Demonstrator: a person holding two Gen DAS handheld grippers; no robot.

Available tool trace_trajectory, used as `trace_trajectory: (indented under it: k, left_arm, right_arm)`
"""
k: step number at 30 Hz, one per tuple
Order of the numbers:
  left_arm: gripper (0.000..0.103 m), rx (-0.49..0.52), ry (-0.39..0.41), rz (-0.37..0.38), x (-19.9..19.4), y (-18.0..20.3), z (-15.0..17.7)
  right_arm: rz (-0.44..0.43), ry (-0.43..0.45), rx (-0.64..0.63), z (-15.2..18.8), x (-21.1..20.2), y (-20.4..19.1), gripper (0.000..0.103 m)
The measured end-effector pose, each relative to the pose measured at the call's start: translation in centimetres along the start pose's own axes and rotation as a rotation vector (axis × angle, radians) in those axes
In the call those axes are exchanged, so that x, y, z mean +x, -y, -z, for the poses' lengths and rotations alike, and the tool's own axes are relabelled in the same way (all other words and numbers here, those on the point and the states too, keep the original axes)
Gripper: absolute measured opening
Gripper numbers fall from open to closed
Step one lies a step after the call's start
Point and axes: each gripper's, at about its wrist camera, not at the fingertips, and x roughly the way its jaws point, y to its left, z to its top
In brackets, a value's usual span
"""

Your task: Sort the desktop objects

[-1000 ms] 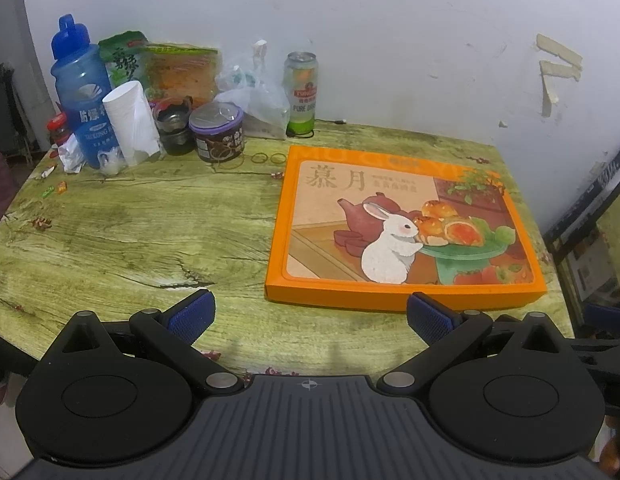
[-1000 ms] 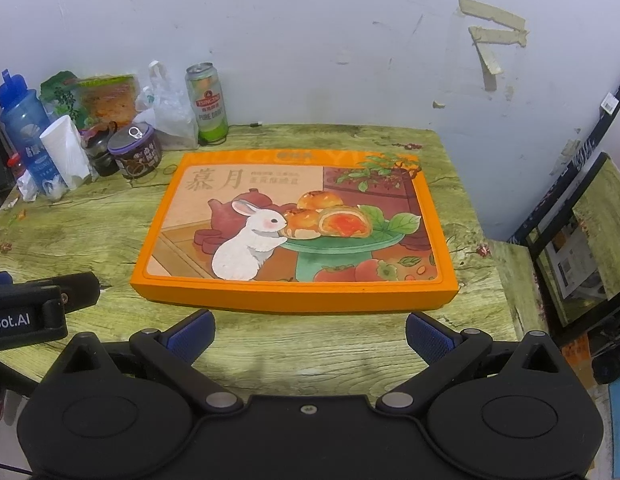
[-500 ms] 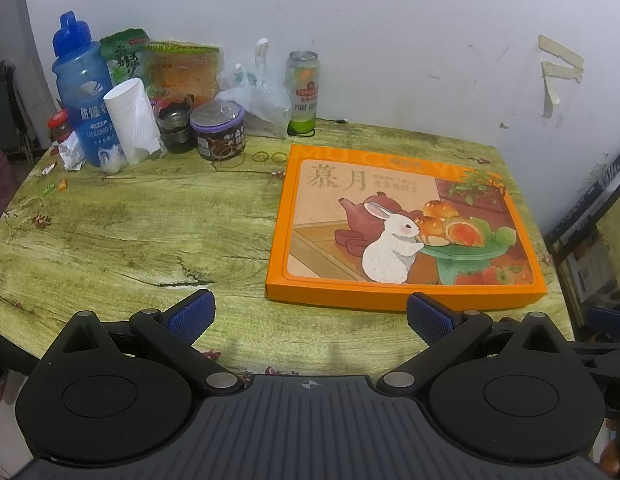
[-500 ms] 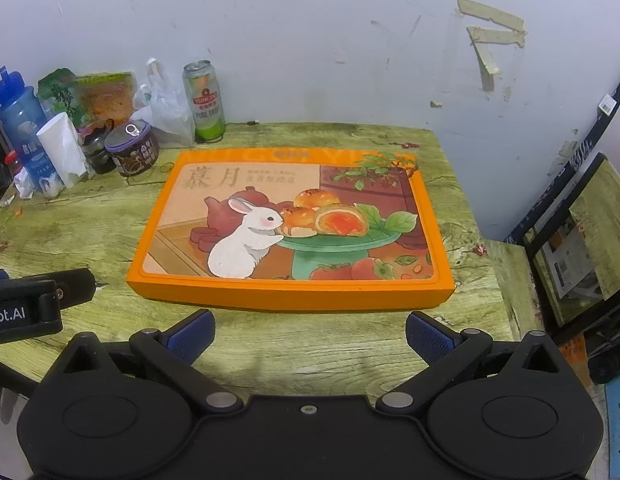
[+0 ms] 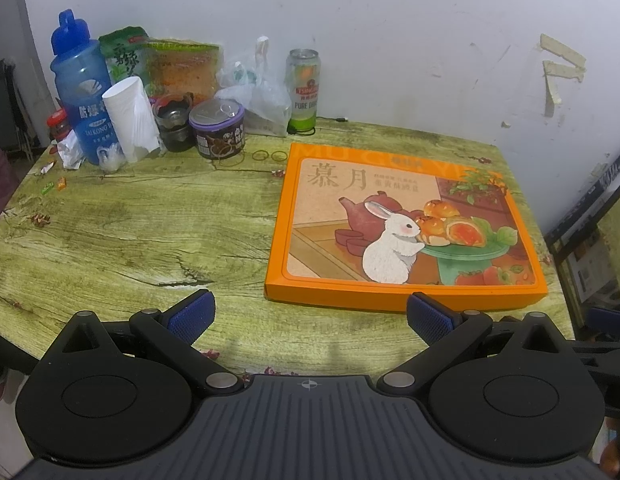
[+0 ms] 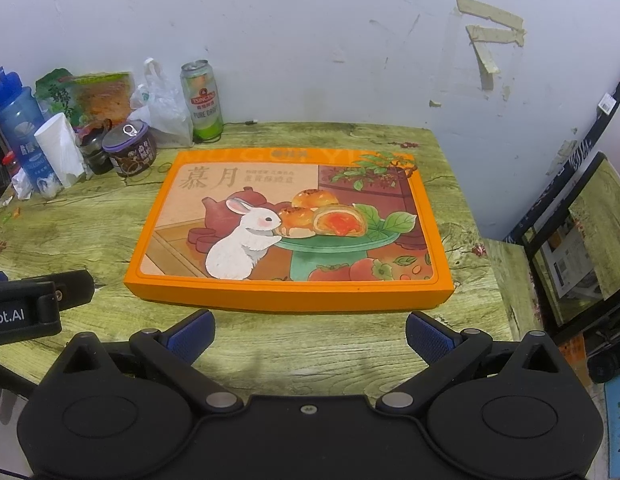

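My table [image 5: 129,232]: yellow-green printed wood grain with dark crack lines. Flat box [image 6: 289,228]: orange border and sides, lid illustrated with a white rabbit, brown teapot, golden pastries, a teal stand and green leaves. Water bottle [image 5: 83,92]: translucent blue, darker blue cap. Paper roll [image 5: 131,120]: white. Round tub [image 5: 218,128]: dark brown with a purple rim. Can [image 6: 201,100]: green and silver with a red emblem. My gripper fingertips [image 5: 191,314]: blue textured pads on black arms. Wall [image 6: 310,40]: white, scuffed.
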Motion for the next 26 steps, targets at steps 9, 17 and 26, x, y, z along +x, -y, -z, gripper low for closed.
trace_trajectory:
  k: [9, 17, 26]
  left_arm:
    - [0.103, -0.005, -0.007, -0.008, 0.5, 0.0, -0.2]
    - [0.103, -0.009, -0.013, -0.005, 0.8, -0.2, -0.4]
    - [0.103, -0.008, -0.018, -0.001, 1.1, -0.3, -0.6]
  right_arm:
    - [-0.001, -0.008, 0.0, -0.1, 0.4, 0.0, 0.102]
    - [0.002, -0.01, -0.001, -0.3, 0.7, 0.0, 0.102]
    - [0.002, -0.013, 0.002, -0.5, 0.9, -0.1, 0.102]
